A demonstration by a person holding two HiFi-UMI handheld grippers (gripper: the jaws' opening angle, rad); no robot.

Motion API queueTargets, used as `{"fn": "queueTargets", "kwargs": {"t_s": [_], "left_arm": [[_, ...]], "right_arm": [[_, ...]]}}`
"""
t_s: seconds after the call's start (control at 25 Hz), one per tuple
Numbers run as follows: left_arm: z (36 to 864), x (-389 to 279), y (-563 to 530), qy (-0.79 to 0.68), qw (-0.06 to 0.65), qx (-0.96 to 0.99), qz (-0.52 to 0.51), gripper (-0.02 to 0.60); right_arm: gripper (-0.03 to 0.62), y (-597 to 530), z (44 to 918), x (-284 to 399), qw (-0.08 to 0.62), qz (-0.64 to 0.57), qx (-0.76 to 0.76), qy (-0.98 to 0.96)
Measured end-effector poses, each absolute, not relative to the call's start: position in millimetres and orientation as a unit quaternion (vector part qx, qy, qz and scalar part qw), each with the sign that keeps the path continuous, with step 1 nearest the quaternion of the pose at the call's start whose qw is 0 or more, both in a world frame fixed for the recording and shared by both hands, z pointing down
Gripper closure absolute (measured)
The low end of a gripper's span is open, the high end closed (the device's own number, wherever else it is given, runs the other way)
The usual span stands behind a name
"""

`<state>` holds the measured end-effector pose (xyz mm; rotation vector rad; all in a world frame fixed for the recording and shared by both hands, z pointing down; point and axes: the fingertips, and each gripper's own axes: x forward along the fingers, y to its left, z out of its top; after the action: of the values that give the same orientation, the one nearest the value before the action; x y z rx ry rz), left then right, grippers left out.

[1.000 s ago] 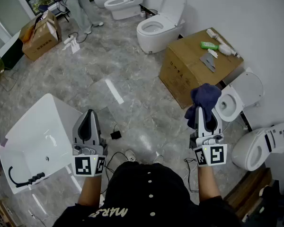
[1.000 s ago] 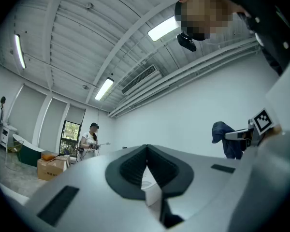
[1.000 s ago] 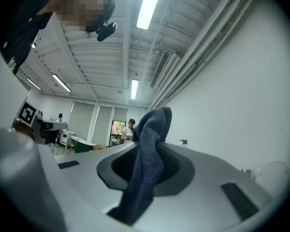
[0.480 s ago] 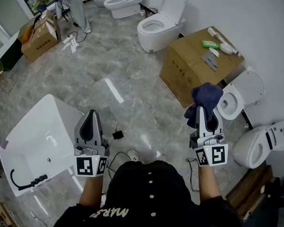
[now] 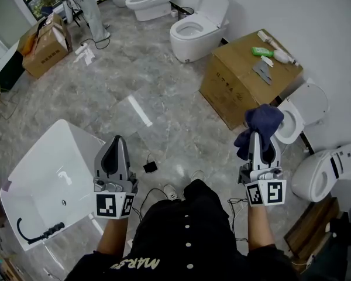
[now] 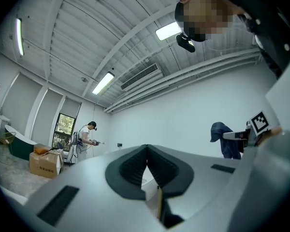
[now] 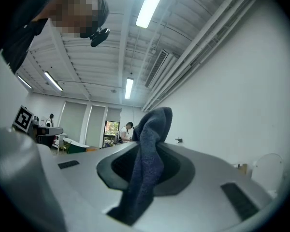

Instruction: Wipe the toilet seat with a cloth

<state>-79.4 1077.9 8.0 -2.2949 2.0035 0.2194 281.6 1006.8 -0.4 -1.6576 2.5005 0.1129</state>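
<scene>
My right gripper (image 5: 258,137) is shut on a dark blue cloth (image 5: 261,122), which bunches above its tips and hangs down one side. In the right gripper view the cloth (image 7: 147,158) drapes over the closed jaws, and the gripper (image 7: 152,114) points up toward the ceiling. Just right of the cloth stands a white toilet (image 5: 288,126) with its lid (image 5: 310,101) raised; the cloth is above floor level and apart from it. My left gripper (image 5: 117,142) is shut and holds nothing; it also points up (image 6: 146,149).
A cardboard box (image 5: 240,81) with a green item and tools on top stands beyond the toilet. A second toilet (image 5: 325,172) lies at the right, another (image 5: 192,33) farther back. A white tub (image 5: 47,180) sits at my left. Cables lie on the floor near my feet.
Both grippers have drifted slightly right and lower in the head view as I stepped toward the toilet. The cloth remains held in the right gripper.
</scene>
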Motion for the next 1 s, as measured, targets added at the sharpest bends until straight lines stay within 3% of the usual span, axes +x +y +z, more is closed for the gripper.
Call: {"fn": "queueTargets", "kwargs": {"t_s": [1.0], "left_arm": [[5,-87,903,0.665,0.051,-0.743,0.058,0.571]], "right_arm": [[0.519,821,4,266,0.08,0.037,-0.538,0.839]]}}
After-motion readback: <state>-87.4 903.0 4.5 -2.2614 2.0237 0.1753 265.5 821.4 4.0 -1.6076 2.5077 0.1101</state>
